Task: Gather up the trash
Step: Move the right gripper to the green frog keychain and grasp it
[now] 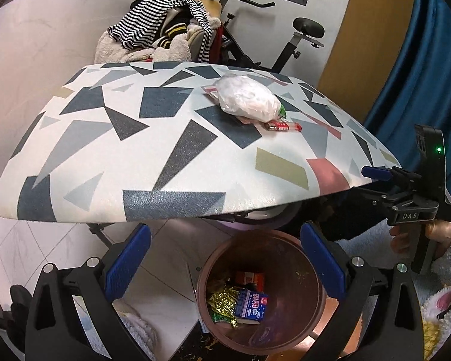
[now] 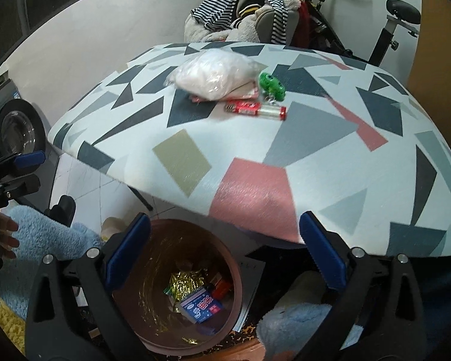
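Right tongs [image 2: 225,249] and left tongs [image 1: 225,255], both apart and empty, poised over bin [image 2: 234,273] of wrappers for dropping; clear bag [image 2: 216,75], red wrapper [image 2: 255,109] awaiting collection on surface [image 2: 255,180].

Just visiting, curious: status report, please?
Left gripper, right gripper: open, empty. Bin holds wrappers. Clear bag, red wrapper remain on table. Nothing in the way.
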A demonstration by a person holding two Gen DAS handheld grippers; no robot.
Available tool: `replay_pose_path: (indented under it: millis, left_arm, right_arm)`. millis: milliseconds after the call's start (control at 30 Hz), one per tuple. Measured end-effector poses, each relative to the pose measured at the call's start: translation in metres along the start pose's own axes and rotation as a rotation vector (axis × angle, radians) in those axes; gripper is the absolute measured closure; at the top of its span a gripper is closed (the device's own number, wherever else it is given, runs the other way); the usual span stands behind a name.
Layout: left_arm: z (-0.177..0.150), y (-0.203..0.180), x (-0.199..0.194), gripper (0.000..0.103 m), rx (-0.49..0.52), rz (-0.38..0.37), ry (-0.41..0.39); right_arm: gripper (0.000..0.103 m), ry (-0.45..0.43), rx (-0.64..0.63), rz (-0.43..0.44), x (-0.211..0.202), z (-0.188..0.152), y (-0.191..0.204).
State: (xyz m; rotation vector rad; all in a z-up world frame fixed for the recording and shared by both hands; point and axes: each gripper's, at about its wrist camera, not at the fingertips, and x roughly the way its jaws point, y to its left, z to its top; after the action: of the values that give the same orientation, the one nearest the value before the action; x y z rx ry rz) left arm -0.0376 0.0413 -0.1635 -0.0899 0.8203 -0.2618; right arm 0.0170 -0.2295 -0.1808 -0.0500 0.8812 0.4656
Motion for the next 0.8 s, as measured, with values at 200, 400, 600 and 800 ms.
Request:
replay_pose_path:
  millis: [200,400,600,800]
  left_arm:
    - [0.011,0.004,0.004,0.006,0.006,-0.02,0.007]
    - [0.029,0.004,0.013,0.006,0.031,-0.031,0.013]
    - [0.05,0.003,0.027,0.006,0.034,-0.039,0.011]
    - [0.07,0.005,0.044,0.006,0.033,-0.039,0.014]
  right_arm:
    - [0.006,0.004,-0.007,-0.019,0.003,0.009,-0.007]
    - [0.006,0.018,-0.03,-0.051,0.008,0.016,-0.011]
    - [0.006,0.021,-0.006,-0.061,0.013,0.026,-0.024]
    - [0.007,-0.001,0.002,-0.046,0.02,0.05,-0.043]
